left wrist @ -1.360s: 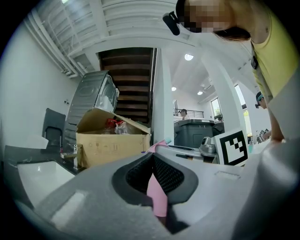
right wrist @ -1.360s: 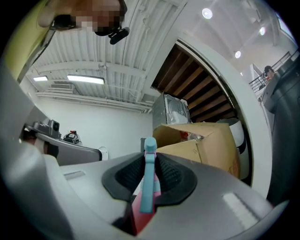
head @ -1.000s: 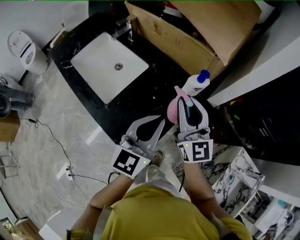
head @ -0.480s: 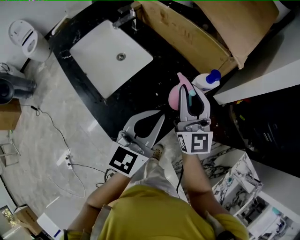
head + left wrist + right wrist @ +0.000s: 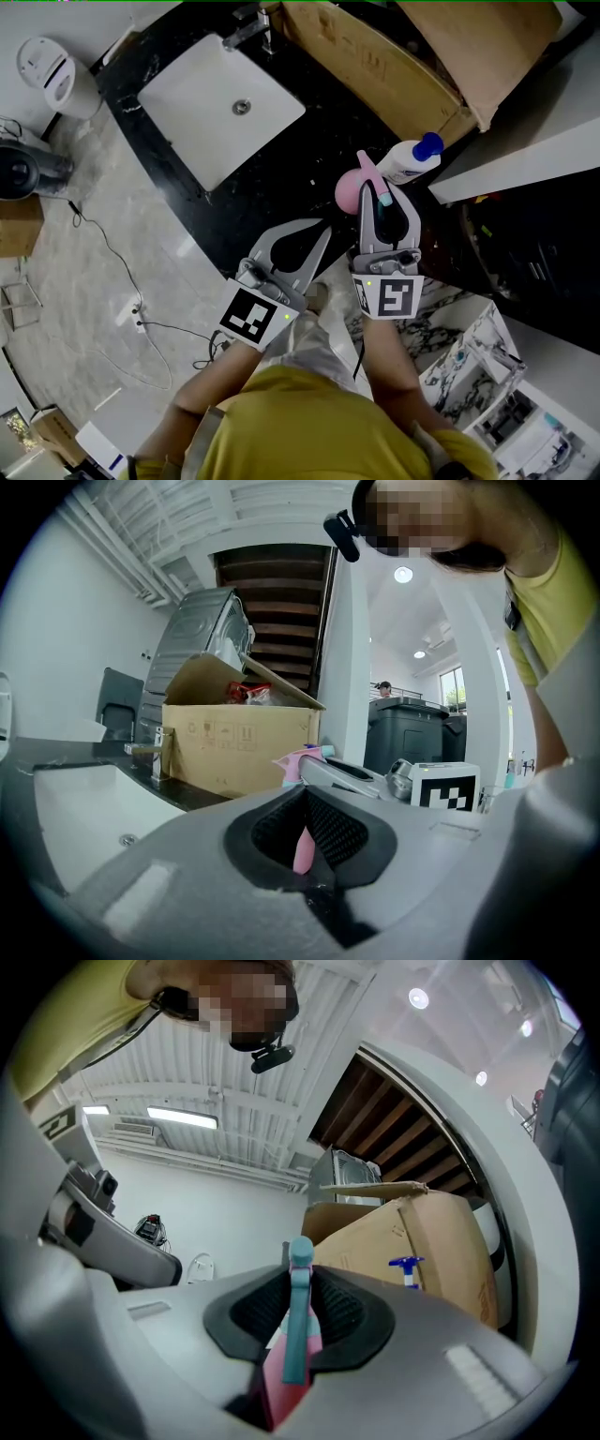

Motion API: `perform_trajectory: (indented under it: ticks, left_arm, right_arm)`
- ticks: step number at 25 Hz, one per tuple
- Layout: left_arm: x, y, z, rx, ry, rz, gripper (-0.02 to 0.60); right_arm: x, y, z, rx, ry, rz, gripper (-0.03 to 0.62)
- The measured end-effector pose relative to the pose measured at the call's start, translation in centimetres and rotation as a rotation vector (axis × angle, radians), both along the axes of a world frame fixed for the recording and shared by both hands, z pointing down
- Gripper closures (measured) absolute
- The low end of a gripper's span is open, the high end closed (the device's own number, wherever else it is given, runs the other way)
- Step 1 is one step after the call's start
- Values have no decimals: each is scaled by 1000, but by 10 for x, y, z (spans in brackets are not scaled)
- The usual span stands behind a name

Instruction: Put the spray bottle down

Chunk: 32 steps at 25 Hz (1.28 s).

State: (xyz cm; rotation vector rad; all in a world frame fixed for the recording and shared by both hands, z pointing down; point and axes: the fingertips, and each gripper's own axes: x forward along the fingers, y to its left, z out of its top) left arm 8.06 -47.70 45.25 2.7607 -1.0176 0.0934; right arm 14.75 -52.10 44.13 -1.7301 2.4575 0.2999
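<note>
- The right gripper (image 5: 377, 192) has its fingers grasping the pink spray bottle (image 5: 349, 190) at its head. The bottle hangs above the black counter (image 5: 281, 202) near the front edge, just beside a white bottle (image 5: 408, 159).
- The left gripper (image 5: 323, 232) has its fingers clenched and empty.
- Lower the base flat onto bare counter, inboard of the edge and clear of the sink (image 5: 220, 108), then release.

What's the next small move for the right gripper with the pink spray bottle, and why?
Probably lower it straight down with the jaws closed. The right gripper clamps the spray bottle over bare black counter, near the white bottle. Whether its base touches yet isn't visible, so release comes after.
</note>
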Motion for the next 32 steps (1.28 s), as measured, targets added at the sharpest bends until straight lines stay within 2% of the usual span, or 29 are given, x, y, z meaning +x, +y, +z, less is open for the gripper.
perform_trajectory:
  ticks: [8, 12, 15, 20, 28, 32]
  left_arm:
    - [2, 11, -12, 5, 28, 0, 578]
    - [0, 18, -25, 22, 58, -5, 578]
    - [-4, 25, -31, 33, 67, -10, 578]
    - [-10, 37, -41, 61, 77, -16, 578]
    - [-5, 64, -70, 104, 71, 12, 578]
    - [-6, 75, -88, 146, 62, 0, 578]
  right_arm:
    - [4, 3, 11, -72, 56, 17, 512]
    - [6, 8, 11, -119, 58, 36, 438]
    - [9, 21, 12, -152, 68, 51, 404]
    - [9, 63, -2, -160, 77, 67, 402]
    - [25, 129, -52, -152, 52, 160, 538]
    - [29, 152, -79, -140, 37, 203, 584]
